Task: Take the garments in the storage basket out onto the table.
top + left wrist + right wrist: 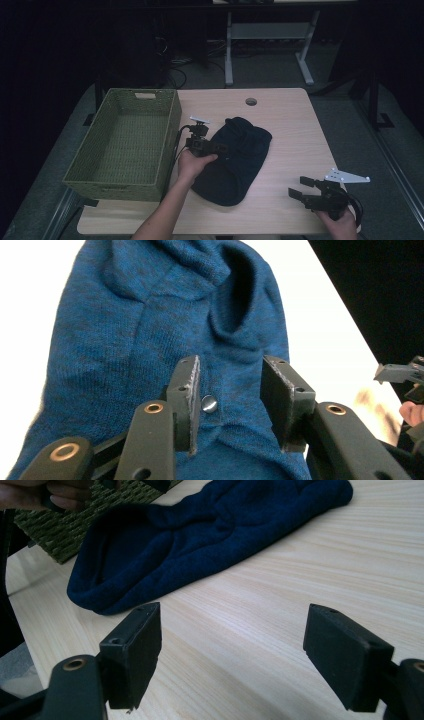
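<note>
A dark blue knit garment [235, 160] lies crumpled in the middle of the light wooden table [295, 130]. My left gripper [221, 148] hovers at the garment's left edge, jaws pointing right. In the left gripper view the left gripper [230, 371] stands open just over the blue fabric [125, 330], with a small metal snap [209, 403] beside the left jaw. My right gripper [296, 185] rests near the table's front right, open and apart from the garment. In the right gripper view the right gripper [232, 620] gapes wide over bare wood, the garment [200, 535] beyond it.
A green woven basket [125, 145] stands at the table's left, touching distance from the garment; its corner [75, 530] shows in the right gripper view. A cable hole [251, 102] sits near the far edge. Desk legs [228, 50] and cables lie on the floor behind.
</note>
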